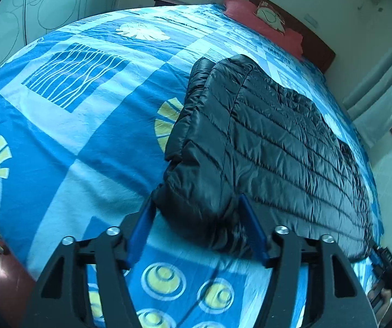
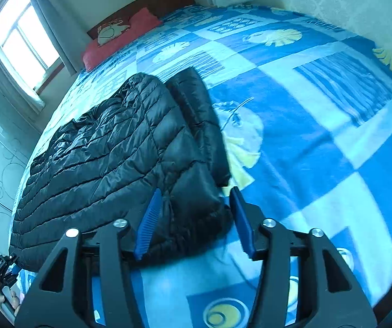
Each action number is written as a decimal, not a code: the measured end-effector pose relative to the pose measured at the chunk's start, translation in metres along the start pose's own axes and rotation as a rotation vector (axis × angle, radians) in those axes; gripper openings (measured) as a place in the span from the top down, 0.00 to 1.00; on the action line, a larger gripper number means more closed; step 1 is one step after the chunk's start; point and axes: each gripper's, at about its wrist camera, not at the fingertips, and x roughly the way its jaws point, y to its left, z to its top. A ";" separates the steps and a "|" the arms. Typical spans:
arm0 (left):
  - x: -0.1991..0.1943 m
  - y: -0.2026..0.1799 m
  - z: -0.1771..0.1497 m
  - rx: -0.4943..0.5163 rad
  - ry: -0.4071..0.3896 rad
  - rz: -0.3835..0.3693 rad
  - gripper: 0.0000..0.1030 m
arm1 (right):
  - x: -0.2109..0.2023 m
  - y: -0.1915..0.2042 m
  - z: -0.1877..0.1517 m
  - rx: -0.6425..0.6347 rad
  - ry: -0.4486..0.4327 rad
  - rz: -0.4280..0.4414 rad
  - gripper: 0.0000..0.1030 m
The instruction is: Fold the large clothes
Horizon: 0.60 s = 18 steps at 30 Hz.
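Observation:
A black quilted puffer jacket (image 1: 264,147) lies flat on a bed, sleeves folded in along its sides. My left gripper (image 1: 196,207) is open, its blue fingers (image 1: 253,229) straddling the jacket's near left corner. In the right wrist view the same jacket (image 2: 108,158) lies to the left. My right gripper (image 2: 194,199) is open, its blue fingers (image 2: 149,221) on either side of the jacket's near right corner. Neither gripper clamps the fabric.
The bed is covered by a blue patterned sheet (image 1: 81,125) with yellow and white motifs. A red pillow (image 1: 261,19) lies at the wooden headboard. The other hand-held gripper (image 1: 387,268) shows at the bed's edge. A window (image 2: 23,30) with curtains is beside the bed.

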 end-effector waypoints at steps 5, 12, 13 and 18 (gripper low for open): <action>-0.021 0.013 -0.007 0.042 0.021 0.045 0.35 | -0.025 -0.001 0.008 -0.042 -0.031 -0.109 0.50; -0.052 0.015 0.014 0.072 -0.021 0.023 0.34 | -0.018 0.042 0.019 -0.110 0.010 -0.013 0.73; -0.051 0.012 0.022 0.081 -0.024 0.006 0.30 | -0.012 0.054 0.019 -0.133 0.022 0.008 0.73; -0.021 -0.005 0.057 0.130 0.008 -0.011 0.27 | 0.029 0.132 0.021 -0.266 0.092 0.113 0.73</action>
